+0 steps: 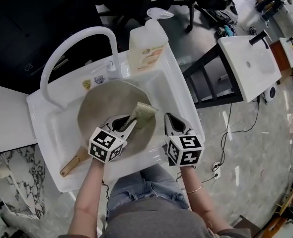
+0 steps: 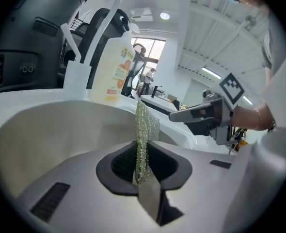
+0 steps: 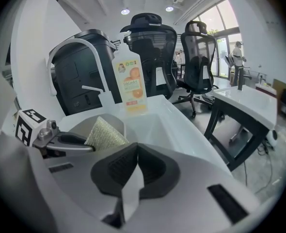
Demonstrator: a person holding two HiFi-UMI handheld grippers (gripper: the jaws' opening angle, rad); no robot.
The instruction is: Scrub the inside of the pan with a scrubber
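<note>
A person in jeans (image 1: 136,187) stands at the near edge of a white sink (image 1: 47,133), holding a gripper in each hand. The left gripper (image 1: 130,122) is over the near part of a grey pan (image 1: 104,100) that lies in the sink. Its fingers are pinching a thin, green-gold mesh scrubber (image 1: 144,114), which sticks out past the fingertips, standing on edge above the right side of the pan's inside. The pan's wooden handle (image 1: 74,163) points to the near left, across the sink's rim. The right gripper (image 1: 170,119) is just right of the pan, above the right side of the sink. Its fingers are pressed together with nothing between them. Behind the pan, a white arched faucet (image 1: 72,46) rises from the far left of the sink. A pale soap bottle with an orange label (image 1: 146,43) stands on the far rim. Farther right, a second white sink (image 1: 248,63) sits on a black stand, and black office chairs (image 3: 150,47) stand beyond.
</note>
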